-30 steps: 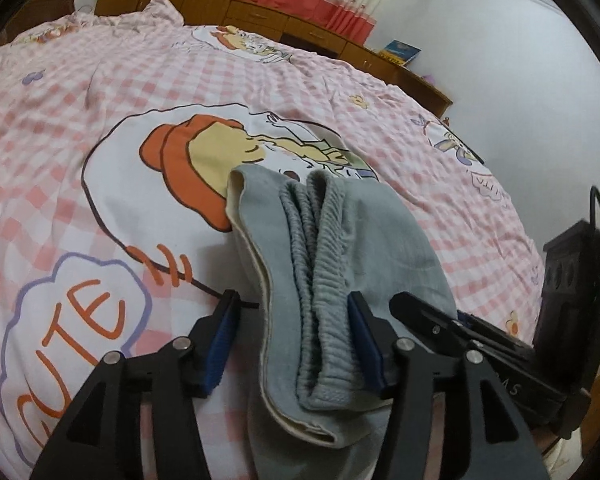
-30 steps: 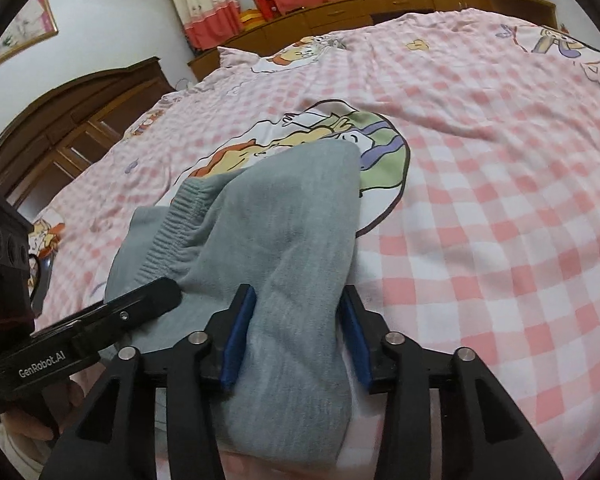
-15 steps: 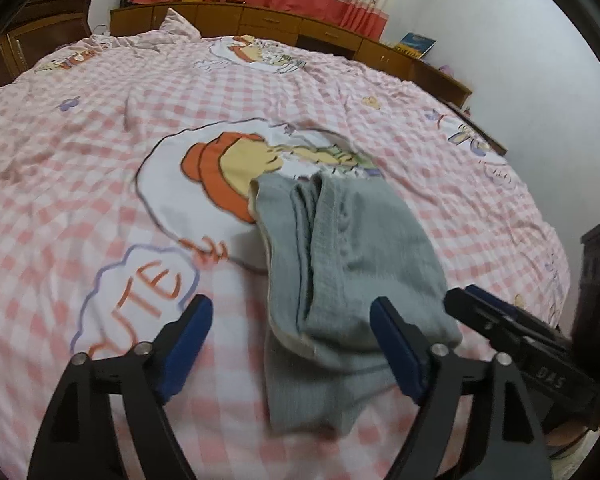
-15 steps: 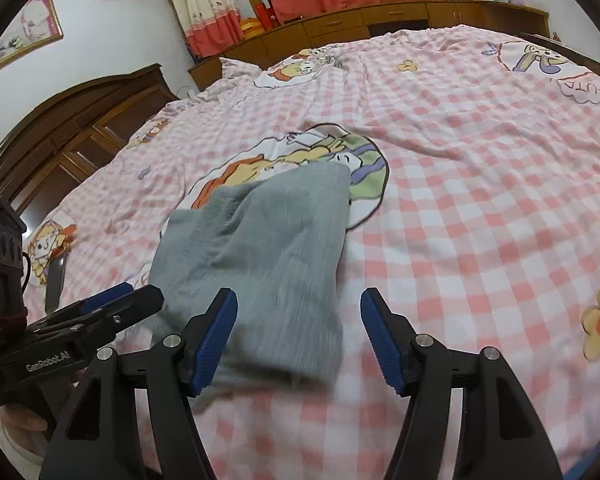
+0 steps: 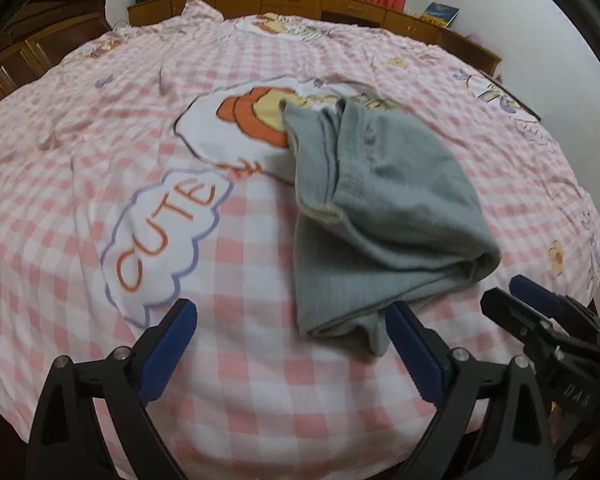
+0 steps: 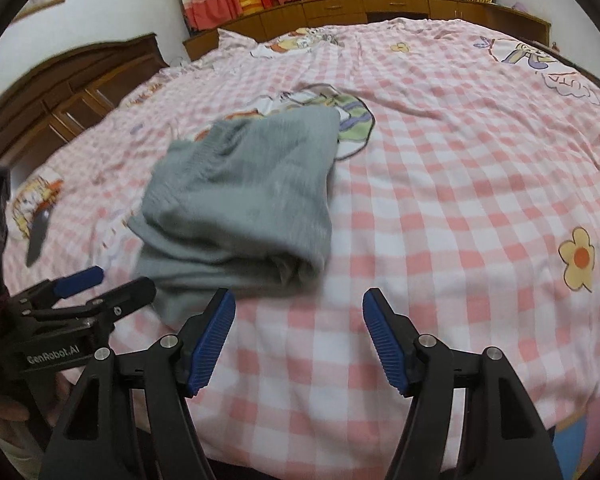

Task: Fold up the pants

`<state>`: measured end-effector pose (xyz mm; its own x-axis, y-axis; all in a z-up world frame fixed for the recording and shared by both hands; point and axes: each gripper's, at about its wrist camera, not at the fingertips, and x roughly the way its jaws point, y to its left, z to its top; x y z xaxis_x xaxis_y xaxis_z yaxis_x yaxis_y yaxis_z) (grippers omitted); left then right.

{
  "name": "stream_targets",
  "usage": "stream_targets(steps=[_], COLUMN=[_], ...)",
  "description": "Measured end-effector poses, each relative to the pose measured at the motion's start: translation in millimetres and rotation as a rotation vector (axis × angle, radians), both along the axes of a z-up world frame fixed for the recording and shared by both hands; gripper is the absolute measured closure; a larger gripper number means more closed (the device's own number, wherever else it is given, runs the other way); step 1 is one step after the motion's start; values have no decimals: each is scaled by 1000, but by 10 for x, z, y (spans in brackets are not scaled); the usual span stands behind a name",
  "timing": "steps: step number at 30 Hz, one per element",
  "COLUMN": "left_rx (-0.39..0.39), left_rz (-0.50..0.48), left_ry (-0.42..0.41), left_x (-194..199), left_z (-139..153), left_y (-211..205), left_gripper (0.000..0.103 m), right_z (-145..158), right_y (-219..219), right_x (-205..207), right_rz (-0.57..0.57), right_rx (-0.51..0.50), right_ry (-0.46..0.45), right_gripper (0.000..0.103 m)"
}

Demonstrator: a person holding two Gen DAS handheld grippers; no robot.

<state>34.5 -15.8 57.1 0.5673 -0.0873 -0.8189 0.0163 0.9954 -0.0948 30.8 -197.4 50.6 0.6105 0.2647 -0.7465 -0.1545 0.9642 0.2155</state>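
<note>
Through your left wrist camera, the folded grey pants (image 5: 380, 216) lie on the pink checked bedspread (image 5: 80, 160), partly over the cartoon print, with the ribbed waistband at the far end and the thick fold edge nearest you. Your left gripper (image 5: 292, 344) has its jaws spread wide, having just been opening, and nothing is between the pads; the near corner of the pants sits just beyond and beside the right-hand finger (image 5: 416, 356). To the left of the garment the bedspread runs bare past the "CUTE" cloud print (image 5: 164, 240). Your right gripper (image 5: 540, 320) pokes in at the lower right edge, close to the fold. Through your right wrist camera, the same pants (image 6: 240, 196) rest left of centre, the fold edge facing you. Your right gripper (image 6: 298, 340) stands apart with only bedspread (image 6: 460, 180) between its blue pads, clear of the cloth. The left gripper (image 6: 88, 288) reaches in from the lower left, near the garment's near corner. Right of the pants the covering stretches open to the bed's edge, with wooden cabinets (image 6: 340, 12) along the far wall.
</note>
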Motion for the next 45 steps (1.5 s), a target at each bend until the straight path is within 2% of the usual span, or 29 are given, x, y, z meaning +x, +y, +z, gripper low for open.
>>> stream_targets(steps=[5,8,12,23,45], left_rx=[-5,9,22,32,37], left_rz=[25,23,22,22,37], left_ry=[48,51,59,60,73], left_x=[-6,-2,15,30,41], left_z=[-193,-241,-275,-308,-327], left_y=[-10,-28,-30,-45,-39], left_gripper=[2,0,0,0,0], right_z=[-207,-288,-340,-377,-387], right_y=[54,82,68,107,128], right_x=[-6,-4,6,27,4], right_rz=[-1,-1,1,8,16], right_rx=[-32,-62,-49,-41,-37], right_ry=[53,53,57,43,33], right_gripper=[36,35,30,24,20])
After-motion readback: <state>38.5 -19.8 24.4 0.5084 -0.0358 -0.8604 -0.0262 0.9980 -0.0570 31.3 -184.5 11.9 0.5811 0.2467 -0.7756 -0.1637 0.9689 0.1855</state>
